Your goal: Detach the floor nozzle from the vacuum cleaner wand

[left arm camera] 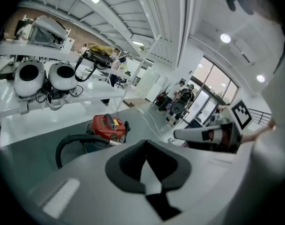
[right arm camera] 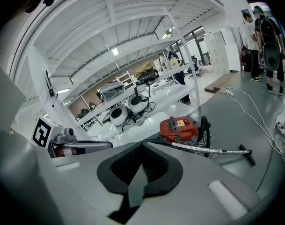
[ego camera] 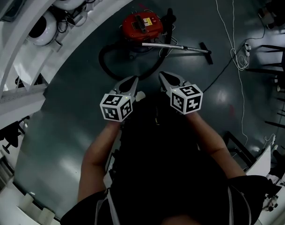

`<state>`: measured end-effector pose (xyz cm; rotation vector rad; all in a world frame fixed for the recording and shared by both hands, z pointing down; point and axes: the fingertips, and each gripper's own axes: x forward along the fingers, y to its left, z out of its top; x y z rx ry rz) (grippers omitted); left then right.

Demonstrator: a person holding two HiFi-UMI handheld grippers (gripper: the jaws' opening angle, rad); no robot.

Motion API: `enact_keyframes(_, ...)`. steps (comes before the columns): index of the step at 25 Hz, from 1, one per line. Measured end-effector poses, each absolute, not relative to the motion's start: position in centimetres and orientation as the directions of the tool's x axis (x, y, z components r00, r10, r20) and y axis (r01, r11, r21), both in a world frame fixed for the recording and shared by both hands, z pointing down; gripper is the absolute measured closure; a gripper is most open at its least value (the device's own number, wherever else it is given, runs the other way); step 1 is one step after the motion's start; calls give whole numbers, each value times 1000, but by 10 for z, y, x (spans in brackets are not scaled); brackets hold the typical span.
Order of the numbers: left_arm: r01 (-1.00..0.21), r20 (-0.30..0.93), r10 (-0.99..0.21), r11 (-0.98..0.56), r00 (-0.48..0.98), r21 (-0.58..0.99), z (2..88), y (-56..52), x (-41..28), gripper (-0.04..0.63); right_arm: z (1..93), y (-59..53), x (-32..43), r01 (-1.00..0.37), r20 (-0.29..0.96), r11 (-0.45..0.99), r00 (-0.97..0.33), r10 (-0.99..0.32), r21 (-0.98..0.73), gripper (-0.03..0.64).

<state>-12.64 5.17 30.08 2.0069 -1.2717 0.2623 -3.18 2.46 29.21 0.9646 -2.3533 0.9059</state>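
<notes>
The black floor nozzle lay on the grey floor in the upper right of centre of the head view, joined to the metal wand. The wand ran left to the red canister vacuum and its black hose. Below them, near the frame's centre, the left tool and the right tool were both closed and empty, well apart from the nozzle.

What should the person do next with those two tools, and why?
Probably step closer and bring both down to the wand near its floor nozzle. The left tool and right tool are shut, empty and well short of it, and the nozzle is not yet detached.
</notes>
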Motion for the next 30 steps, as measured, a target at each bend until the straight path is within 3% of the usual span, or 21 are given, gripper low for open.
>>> enact_keyframes(14,-878,576,-696,-169,428,448,335,5,-110,586,332,-43,-28,-687,618,601,-693,-373,-408,619)
enact_keyframes(30,-894,660,-663,-33,354,447,433,-45,-108,587,441,-100,-13,-683,704,616,-654,-276,-393,620)
